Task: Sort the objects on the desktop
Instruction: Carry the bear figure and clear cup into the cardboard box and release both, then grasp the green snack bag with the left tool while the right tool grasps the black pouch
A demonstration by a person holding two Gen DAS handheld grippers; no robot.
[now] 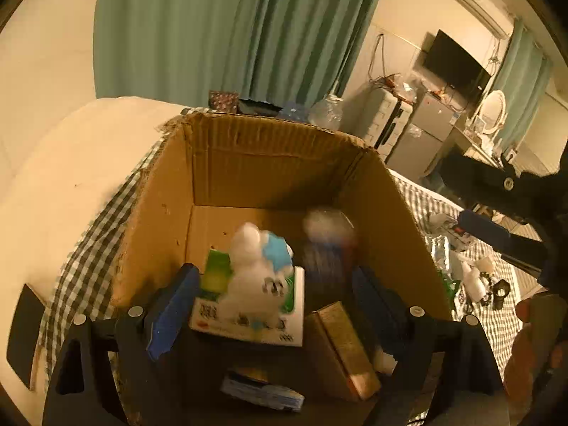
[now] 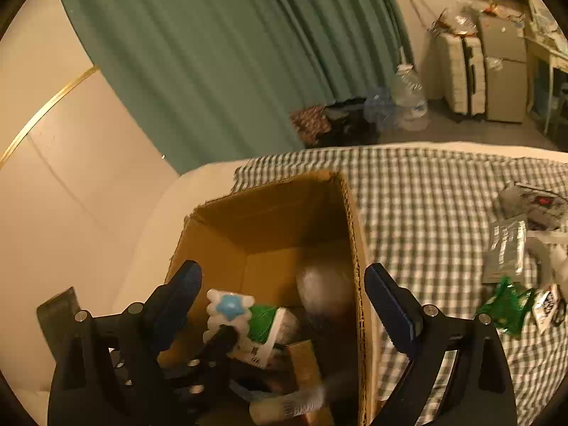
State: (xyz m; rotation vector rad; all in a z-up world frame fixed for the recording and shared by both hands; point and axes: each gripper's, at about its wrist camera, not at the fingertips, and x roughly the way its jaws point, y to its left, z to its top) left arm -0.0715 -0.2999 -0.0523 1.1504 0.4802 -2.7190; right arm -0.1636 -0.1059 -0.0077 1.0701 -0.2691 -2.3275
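Cardboard box (image 1: 269,174): open-topped, filling the middle of the left wrist view; in the right wrist view (image 2: 269,220) it sits lower centre, standing on the checked cloth.
Dark flat slab (image 1: 25,333): lower left of the left wrist view, lying on the pale surface just outside the cloth.
Checked cloth (image 2: 426,206): green-and-white gingham, spread under the box and running to the right edge of the right wrist view.
Left gripper (image 1: 280,284): lower centre of its view, over the box mouth; jaws spread apart, holding nothing.
White plush toy (image 1: 255,273): inside the box, left of centre, with a blue patch near its head; it lies on the green-and-white carton.
Green-and-white carton (image 1: 248,316): inside the box, flat beneath the toy.
Blurred pale object (image 1: 326,230): inside the box, right of the toy; too smeared to tell what it is.
Brown box (image 1: 344,348): small, tilted, at the lower right inside the cardboard box.
Right gripper (image 2: 284,284): lower centre of its view; jaws wide apart, the left finger over the box interior, the right finger beyond the box's right wall. Nothing between them is gripped.
Loose items (image 2: 522,248): a silvery packet, green plastic and small packages scattered on the cloth at the right of the right wrist view, well apart from the box.
Green curtain (image 2: 213,53): upper left and centre, behind everything.
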